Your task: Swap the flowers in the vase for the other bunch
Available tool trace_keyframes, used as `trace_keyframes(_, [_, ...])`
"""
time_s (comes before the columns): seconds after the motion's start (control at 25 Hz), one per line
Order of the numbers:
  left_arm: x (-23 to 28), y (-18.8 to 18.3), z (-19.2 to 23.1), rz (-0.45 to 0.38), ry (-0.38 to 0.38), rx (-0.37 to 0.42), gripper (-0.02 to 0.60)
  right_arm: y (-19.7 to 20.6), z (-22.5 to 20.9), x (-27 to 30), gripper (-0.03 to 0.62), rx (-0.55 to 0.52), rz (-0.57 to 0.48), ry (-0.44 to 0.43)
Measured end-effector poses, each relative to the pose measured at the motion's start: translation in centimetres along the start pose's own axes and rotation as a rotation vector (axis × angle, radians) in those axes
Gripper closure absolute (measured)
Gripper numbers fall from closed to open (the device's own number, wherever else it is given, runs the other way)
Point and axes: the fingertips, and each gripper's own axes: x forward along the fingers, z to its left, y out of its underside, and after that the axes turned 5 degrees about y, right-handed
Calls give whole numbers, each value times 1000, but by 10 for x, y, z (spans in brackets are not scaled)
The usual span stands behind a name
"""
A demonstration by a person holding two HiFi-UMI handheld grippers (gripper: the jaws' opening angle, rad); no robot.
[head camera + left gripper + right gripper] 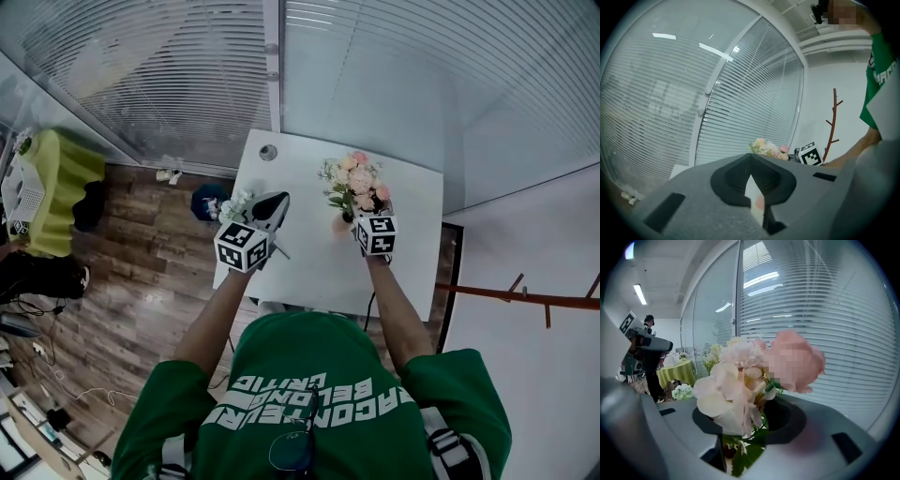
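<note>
A bunch of pink and cream flowers (357, 185) stands upright over a small peach vase (341, 226) on the white table (309, 272). In the right gripper view the blooms (740, 390) fill the middle, and their green stems and leaves run down between the jaws. My right gripper (740, 448) is open around those stems, with slack on both sides. A white bunch (234, 205) lies at the table's left edge beside my left gripper (278, 200). That gripper is held level and shut, with nothing in it (757, 199).
Glass walls with blinds close off the far side of the table. A round cable hole (268, 152) sits at its back left. On the wood floor to the left are a blue object (206, 201) and a green-covered table (58, 186). A wooden branch stand (832, 123) rises at the right.
</note>
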Motion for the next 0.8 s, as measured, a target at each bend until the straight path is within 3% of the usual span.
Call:
trace_keyframes(0.36, [-10, -2, 6, -16, 25, -13, 574, -4, 2, -9, 324, 19, 52, 31])
trace_keyframes(0.8, [-34, 12, 10, -33, 81, -31, 574, 13, 2, -29, 313, 47, 161, 121])
